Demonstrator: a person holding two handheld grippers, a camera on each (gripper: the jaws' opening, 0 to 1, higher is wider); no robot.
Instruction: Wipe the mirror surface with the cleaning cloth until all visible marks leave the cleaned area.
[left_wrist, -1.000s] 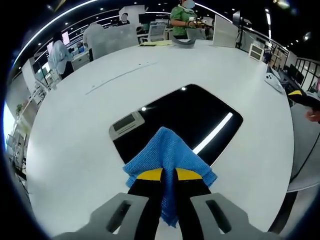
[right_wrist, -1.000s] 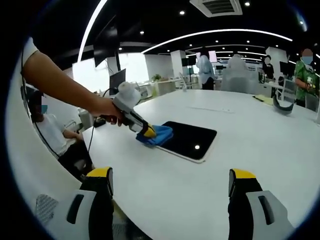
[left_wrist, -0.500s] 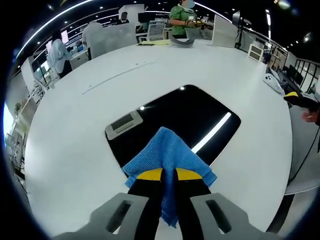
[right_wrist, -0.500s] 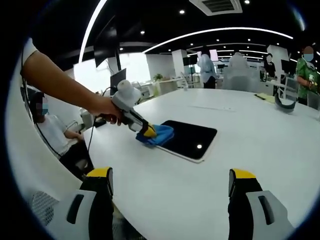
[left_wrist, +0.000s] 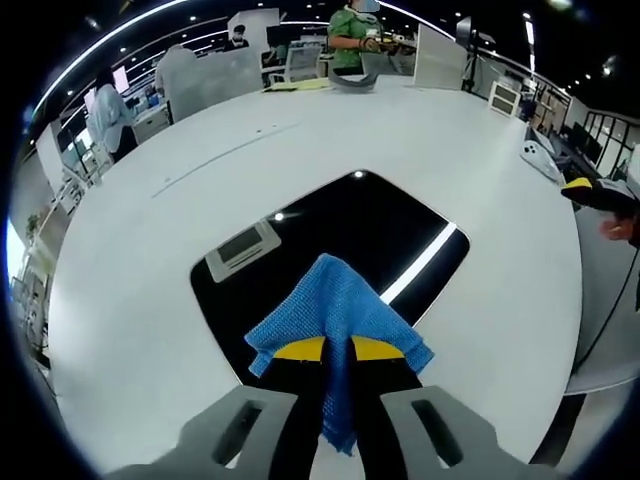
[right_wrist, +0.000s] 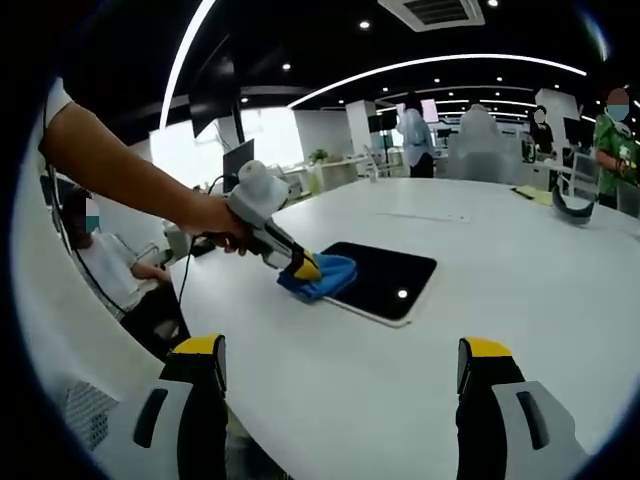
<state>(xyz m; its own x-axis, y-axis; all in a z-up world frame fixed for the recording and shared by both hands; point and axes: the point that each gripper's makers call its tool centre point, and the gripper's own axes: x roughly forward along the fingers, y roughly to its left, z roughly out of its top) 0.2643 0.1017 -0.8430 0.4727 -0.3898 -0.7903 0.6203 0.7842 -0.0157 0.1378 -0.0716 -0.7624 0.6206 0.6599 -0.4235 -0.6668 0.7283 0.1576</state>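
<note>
- Left gripper (left_wrist: 337, 352): in the left gripper view its two yellow-tipped jaws are pressed together on the cloth (left_wrist: 335, 312), which is pinched between them and fans out over and ahead of the tips.
- The cloth is blue and lies on the near end of the mirror (left_wrist: 345, 230), touching its dark glass.
- The mirror is a dark rounded rectangle lying flat on the white table (left_wrist: 130, 300), stretching away from the left gripper's tips; it reflects a strip light to the right of the cloth and a ceiling vent to its left.
- In the right gripper view, a hand (right_wrist: 213, 220) holds the left gripper (right_wrist: 303, 268) ahead and to the left of the right gripper, with the cloth (right_wrist: 322, 277) at its tip, on the mirror's (right_wrist: 385, 280) left end.
- Right gripper (right_wrist: 338, 378): its jaws stand spread wide apart at the bottom of its own view, with nothing between them, above the table (right_wrist: 520, 280) and well apart from the mirror.
- Beyond the far edge of the table, people (left_wrist: 350, 20) stand among desks.
</note>
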